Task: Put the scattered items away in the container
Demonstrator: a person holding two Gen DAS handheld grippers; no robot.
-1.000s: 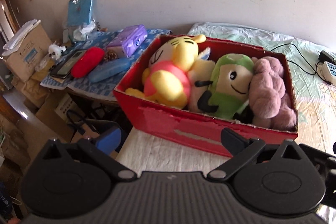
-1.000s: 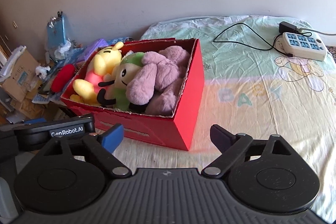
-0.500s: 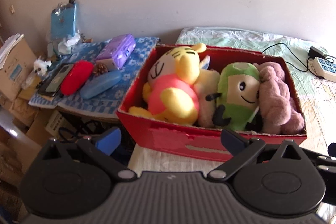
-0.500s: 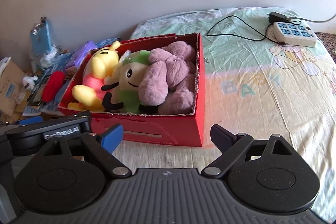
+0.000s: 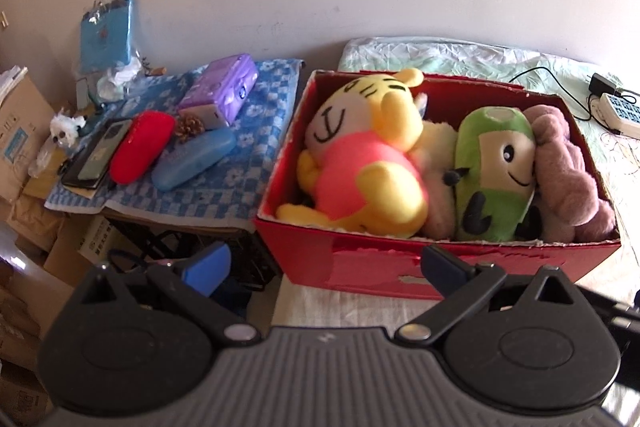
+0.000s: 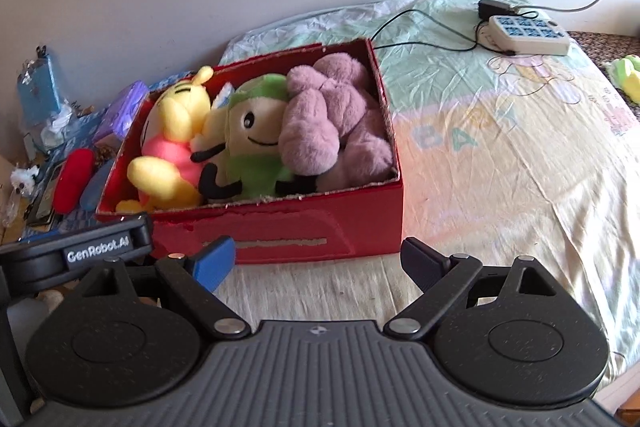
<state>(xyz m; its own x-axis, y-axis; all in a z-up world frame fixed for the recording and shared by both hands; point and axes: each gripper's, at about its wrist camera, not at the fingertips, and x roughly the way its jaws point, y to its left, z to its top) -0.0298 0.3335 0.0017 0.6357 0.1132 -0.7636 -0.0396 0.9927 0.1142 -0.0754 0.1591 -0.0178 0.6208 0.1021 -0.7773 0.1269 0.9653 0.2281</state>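
Left gripper (image 5: 324, 265) and right gripper (image 6: 316, 259) are held empty, jaws apart, just before the red box (image 6: 304, 227) on the bed (image 6: 500, 155). Yellow (image 5: 360, 163), green (image 5: 494, 171) and mauve (image 5: 568, 179) plush toys are packed inside. Tidying is judged nearly complete; a remaining stray item must be sought next.

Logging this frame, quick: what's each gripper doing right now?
Left gripper: open, holding nothing.
Right gripper: open, holding nothing.
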